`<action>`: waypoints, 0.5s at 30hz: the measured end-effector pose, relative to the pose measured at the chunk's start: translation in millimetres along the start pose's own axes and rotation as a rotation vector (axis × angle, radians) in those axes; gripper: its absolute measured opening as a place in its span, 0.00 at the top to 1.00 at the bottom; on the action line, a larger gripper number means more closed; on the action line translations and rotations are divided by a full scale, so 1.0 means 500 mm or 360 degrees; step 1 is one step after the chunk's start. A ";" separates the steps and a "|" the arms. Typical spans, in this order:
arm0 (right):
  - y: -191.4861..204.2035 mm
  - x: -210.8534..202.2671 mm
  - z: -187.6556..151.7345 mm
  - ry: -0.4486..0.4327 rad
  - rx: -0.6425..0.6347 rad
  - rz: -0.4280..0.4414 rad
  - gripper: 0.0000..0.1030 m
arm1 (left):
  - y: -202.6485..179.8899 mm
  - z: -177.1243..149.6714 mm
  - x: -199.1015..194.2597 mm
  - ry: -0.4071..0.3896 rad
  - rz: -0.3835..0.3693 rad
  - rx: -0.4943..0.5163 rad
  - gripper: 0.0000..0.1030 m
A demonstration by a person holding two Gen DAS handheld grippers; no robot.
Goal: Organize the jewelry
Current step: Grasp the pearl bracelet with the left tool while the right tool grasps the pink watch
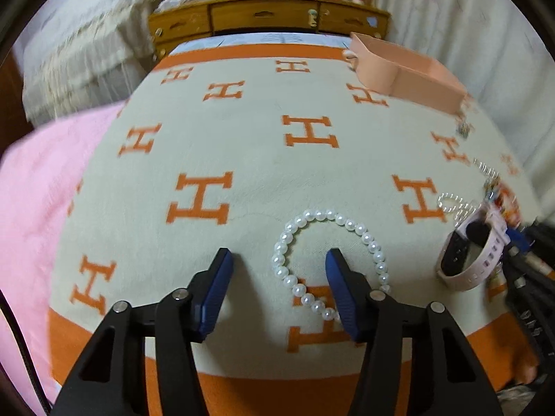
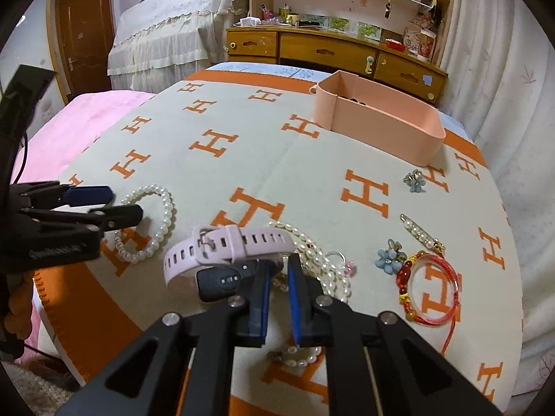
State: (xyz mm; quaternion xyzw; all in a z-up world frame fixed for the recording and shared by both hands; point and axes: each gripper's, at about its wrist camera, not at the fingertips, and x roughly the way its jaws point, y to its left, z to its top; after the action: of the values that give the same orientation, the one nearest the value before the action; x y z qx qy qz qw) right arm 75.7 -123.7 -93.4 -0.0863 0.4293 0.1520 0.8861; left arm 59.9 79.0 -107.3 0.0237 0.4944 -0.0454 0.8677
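Pearls lie low in the middle of my left view, one side between my left gripper's half-open jaws. My right gripper is squeezed onto the pink watch. Lift slowly, then carry both to the peach box, upper right.

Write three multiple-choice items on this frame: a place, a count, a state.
1. The pearl bracelet lies: A on the pink bedding; B on the blanket at the left tongs; C on the wooden desk.
2. Blue flower pieces on the blanket: A none; B two; C five.
3. The pink watch's strap is: A buckled into a loop; B laid flat; C missing.
B, a tong finger shows inside its ring; B, one near the pink box, one by the red bracelet; A, its buckle is fastened.
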 end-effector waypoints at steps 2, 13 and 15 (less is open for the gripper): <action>-0.003 -0.003 -0.001 -0.0011 0.0010 0.0008 0.91 | -0.014 0.013 0.002 0.0036 -0.0019 0.0055 0.69; -0.041 -0.028 -0.004 -0.0088 0.0092 0.0080 0.92 | -0.014 0.088 0.025 0.0271 -0.0195 0.0094 0.95; -0.053 -0.040 0.000 -0.0116 0.0111 0.0090 0.94 | -0.006 0.096 0.016 0.0249 -0.0239 0.0035 0.95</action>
State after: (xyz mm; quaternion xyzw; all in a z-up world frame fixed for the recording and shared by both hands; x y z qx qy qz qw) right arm 73.0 -152.3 -76.9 -0.0378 0.4040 0.1649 0.8990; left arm 104.8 71.4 -89.4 -0.0003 0.5605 -0.1137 0.8203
